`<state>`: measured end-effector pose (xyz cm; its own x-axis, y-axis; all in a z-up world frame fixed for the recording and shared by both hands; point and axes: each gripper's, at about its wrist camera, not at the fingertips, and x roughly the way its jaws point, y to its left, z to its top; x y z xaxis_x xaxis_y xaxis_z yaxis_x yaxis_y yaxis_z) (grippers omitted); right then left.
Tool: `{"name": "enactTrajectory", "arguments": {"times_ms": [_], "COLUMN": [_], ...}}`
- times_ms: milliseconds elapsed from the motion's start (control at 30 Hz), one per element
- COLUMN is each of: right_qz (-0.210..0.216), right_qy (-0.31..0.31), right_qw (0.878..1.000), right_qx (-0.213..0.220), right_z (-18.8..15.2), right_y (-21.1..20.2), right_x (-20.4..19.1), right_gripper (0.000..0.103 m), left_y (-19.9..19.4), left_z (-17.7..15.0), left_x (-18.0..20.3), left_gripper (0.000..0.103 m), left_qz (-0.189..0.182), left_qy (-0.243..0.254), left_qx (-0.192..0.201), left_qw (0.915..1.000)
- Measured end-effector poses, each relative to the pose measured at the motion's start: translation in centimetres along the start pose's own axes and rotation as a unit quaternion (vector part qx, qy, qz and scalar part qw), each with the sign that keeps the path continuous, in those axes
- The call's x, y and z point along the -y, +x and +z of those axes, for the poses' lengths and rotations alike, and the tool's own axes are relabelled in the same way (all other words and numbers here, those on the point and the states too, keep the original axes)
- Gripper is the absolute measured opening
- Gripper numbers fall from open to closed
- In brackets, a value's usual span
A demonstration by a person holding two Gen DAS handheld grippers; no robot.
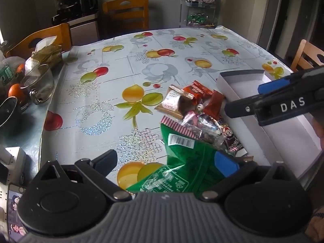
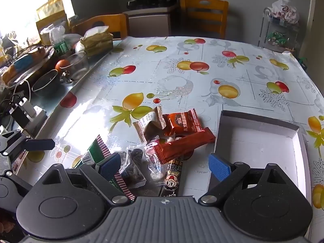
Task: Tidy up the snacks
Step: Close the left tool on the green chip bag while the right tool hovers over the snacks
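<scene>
From the left wrist, the left tool (image 1: pixel 170 162) is sitting with its fingers spread wide, gripping nothing, straddling one green snack bag (image 1: pixel 182 162) at six o'clock. At one o'clock from that bag a heap of snacks (image 1: pixel 194 109) is lying on the counter (image 1: pixel 121 64), with at least two orange-red packets and one brown packet countable. One white box (image 1: pixel 253 93) is resting at three o'clock, touching the heap's edge. The right tool (image 1: pixel 261 99) is reaching in over the box, fingers parted. Three wooden chairs are standing around the fruit-print cloth.

From the right wrist, the right tool (image 2: pixel 164 166) is hanging wide apart and empty above the heap. One long red bar (image 2: pixel 182 143) is lying across the middle, one black stick packet (image 2: pixel 172 176) at six o'clock, and one clear pouch (image 2: pixel 135 162) at seven. The box (image 2: pixel 257 141) is sitting at three o'clock. Two chairs are showing here.
</scene>
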<state>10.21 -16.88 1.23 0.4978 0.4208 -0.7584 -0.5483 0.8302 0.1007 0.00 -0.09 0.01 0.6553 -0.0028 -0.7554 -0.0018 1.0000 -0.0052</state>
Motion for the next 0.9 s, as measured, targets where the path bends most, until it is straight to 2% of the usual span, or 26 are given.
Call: {"name": "enactTrajectory", "arguments": {"times_ms": [267,733,900], "right_qz": [-0.002,-0.003,-0.006], "right_qy": [-0.001,0.0,0.003], "right_qw": [1.0,1.0,1.0], "right_qx": [0.001,0.0,0.002], "right_z": [-0.03,-0.43,-0.48], "right_y": [-0.18,-0.43,-0.61], "right_x": [0.07,-0.07,0.08], "right_gripper": [0.094,0.094,0.094], "left_y": [0.08,0.12,0.2], "left_z": [0.01,-0.55,-0.47], "left_x": [0.18,0.26,0.57], "left_gripper": [0.103,0.103,0.103], "left_qz": [-0.01,-0.006,-0.012], "left_qy": [0.004,0.018,0.017], "left_qx": [-0.004,-0.023,-0.013], "left_qw": [0.9999,0.9996,0.9997]}}
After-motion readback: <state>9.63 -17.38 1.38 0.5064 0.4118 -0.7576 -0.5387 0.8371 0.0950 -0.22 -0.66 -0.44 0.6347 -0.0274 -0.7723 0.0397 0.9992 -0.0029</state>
